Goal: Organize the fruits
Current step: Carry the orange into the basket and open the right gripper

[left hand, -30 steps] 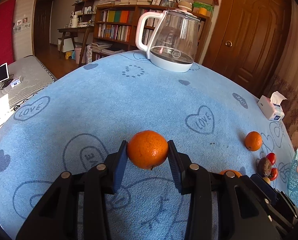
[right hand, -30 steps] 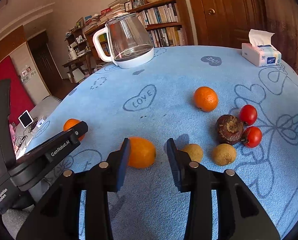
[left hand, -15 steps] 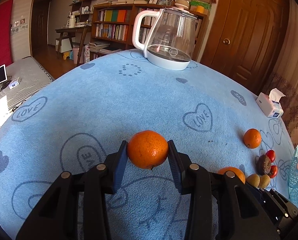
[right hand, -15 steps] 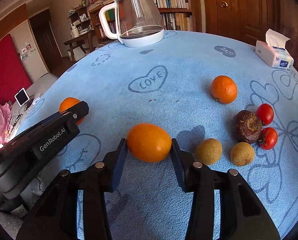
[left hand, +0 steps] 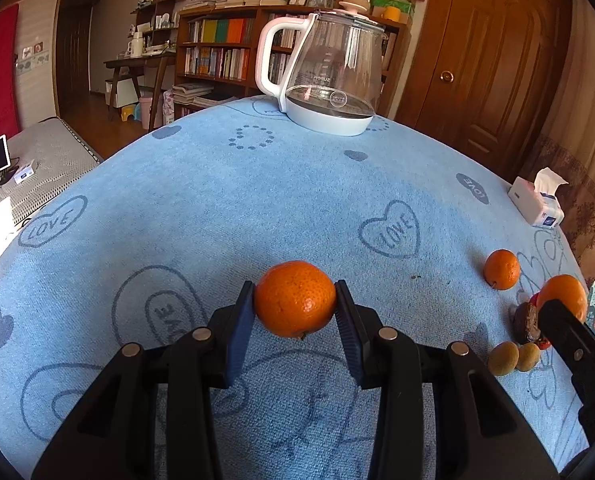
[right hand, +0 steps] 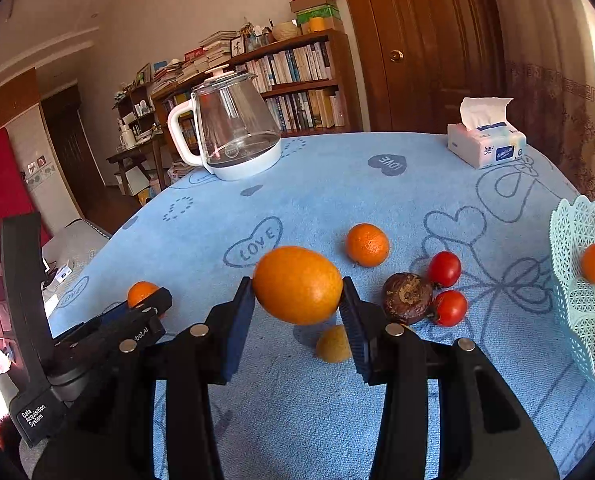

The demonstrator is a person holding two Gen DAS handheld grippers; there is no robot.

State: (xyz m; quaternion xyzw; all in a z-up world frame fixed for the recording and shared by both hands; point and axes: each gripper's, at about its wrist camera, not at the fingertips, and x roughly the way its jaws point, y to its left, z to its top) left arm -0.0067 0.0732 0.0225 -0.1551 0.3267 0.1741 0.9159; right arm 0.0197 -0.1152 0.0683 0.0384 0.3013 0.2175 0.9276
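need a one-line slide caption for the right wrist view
Right hand-held gripper holds a smooth oval orange above the blue heart-print tablecloth, beside a pale green lattice basket.

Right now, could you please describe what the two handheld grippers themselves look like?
Both are matte black plastic. Each has two angular arms with round silver pins at the pivots, ending in flat jaws faced with ribbed dark-blue pads. The left gripper and the right gripper look identical. Seen from the right wrist view, the left unit's body carries white lettering reading "Data Acquisition System". No cables, hands or sleeves show.
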